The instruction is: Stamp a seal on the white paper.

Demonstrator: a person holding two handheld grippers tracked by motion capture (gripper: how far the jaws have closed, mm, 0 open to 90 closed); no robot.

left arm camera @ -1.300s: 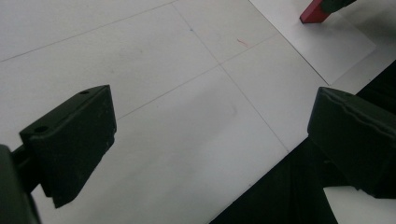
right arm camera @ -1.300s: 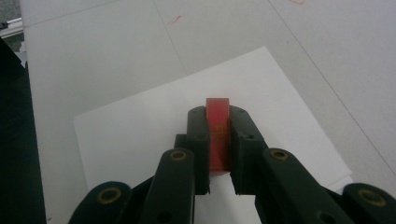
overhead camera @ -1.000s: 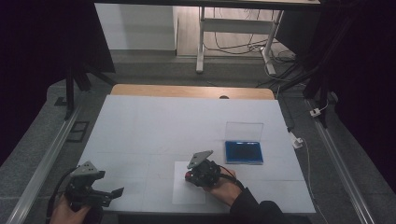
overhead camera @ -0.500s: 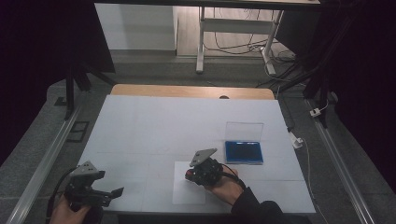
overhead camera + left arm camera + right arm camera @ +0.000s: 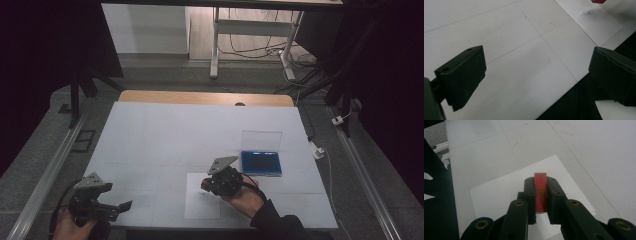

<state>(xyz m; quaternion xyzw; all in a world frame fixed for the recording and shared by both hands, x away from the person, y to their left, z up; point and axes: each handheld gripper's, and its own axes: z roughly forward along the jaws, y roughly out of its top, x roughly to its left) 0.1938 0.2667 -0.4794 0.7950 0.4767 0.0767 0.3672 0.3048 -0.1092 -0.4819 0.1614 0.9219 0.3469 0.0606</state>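
Your right gripper (image 5: 541, 195) is closed on a small red block (image 5: 540, 192), which stands upright between the two black jaws with its top edge just clear of their tips; the pads press on both of its flat sides. In the high view the same right gripper (image 5: 210, 184) sits near the front middle of the table, with the red block (image 5: 205, 185) showing as a small red spot at its left end. The block is held over a white sheet of paper (image 5: 499, 195) that lies flat on the table; whether the block touches the sheet cannot be told. In the high view the sheet of paper (image 5: 200, 205) lies directly under and in front of your right hand (image 5: 245, 197). Just to the right of that hand, and apart from it, stands a blue box (image 5: 261, 163) with its clear lid (image 5: 261, 141) raised upright at the back. Your left gripper (image 5: 536, 75) is wide open with nothing between its jaws, which frame bare table surface and the table's front edge. In the high view the left gripper (image 5: 107, 209) hangs at the front left corner of the white table (image 5: 165, 135), well apart from the paper and the box. The left gripper view also catches a corner of the paper (image 5: 594, 22) and the red block (image 5: 599, 1) at its top edge.
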